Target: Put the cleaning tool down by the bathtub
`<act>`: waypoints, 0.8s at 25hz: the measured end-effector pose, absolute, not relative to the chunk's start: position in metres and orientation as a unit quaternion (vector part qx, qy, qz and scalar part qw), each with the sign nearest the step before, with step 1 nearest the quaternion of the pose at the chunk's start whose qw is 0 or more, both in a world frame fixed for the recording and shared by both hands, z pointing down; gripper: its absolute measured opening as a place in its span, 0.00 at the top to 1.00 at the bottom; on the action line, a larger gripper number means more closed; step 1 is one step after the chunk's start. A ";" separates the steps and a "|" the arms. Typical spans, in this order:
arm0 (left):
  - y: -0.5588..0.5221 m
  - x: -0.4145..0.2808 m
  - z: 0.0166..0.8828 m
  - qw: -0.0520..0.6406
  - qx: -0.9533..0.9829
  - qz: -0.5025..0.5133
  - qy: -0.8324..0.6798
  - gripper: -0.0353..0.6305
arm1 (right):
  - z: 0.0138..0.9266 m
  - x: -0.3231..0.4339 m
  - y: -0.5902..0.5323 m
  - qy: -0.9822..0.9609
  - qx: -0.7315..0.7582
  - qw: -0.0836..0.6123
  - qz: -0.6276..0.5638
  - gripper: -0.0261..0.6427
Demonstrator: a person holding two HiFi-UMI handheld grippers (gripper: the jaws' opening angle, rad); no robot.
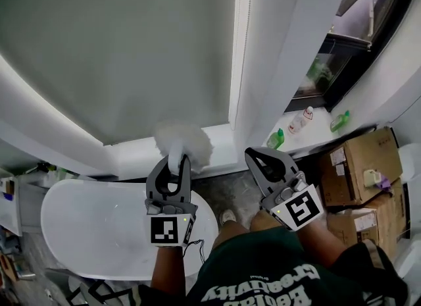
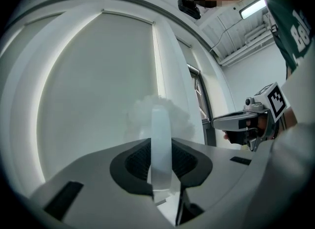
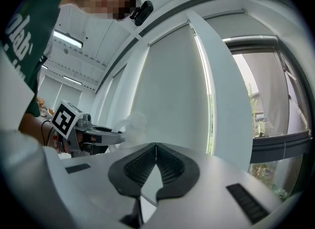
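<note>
My left gripper (image 1: 176, 161) is shut on the pale handle of a white fluffy cleaning tool (image 1: 184, 141), whose head pokes out past the jaws toward the window blind. In the left gripper view the translucent handle (image 2: 160, 144) stands upright, clamped between the dark pads, with the fluffy head (image 2: 160, 112) above it. The white oval bathtub (image 1: 79, 222) lies below and to the left of that gripper. To the right my right gripper (image 1: 258, 156) is shut and holds nothing; its pads meet at the tips (image 3: 155, 147).
A white windowsill (image 1: 309, 130) at the right carries several small bottles (image 1: 275, 139). Cardboard boxes (image 1: 362, 166) stand on the floor at far right. A large grey roller blind (image 1: 125, 48) fills the wall ahead. The person's foot (image 1: 227, 217) rests on dark floor between tub and boxes.
</note>
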State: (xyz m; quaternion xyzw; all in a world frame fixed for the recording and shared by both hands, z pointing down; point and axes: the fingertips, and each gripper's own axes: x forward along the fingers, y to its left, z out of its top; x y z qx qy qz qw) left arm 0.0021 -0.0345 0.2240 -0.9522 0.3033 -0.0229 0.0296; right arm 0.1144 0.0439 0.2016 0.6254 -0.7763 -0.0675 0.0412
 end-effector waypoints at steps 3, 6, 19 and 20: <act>-0.040 0.000 0.222 0.034 -0.949 -0.023 0.314 0.81 | 0.205 0.116 0.036 -0.780 0.622 0.040 -0.056 0.94; -0.047 -0.002 0.219 0.039 -0.943 -0.021 0.330 0.81 | 0.206 0.118 0.024 -0.787 0.614 0.037 -0.051 0.94; -0.072 -0.009 0.232 -0.001 -0.909 -0.043 0.414 0.81 | 0.205 0.115 -0.035 -0.847 0.527 0.020 -0.060 0.94; -0.074 -0.008 0.231 0.000 -0.906 -0.046 0.420 0.81 | 0.205 0.117 -0.040 -0.851 0.521 0.017 -0.058 0.93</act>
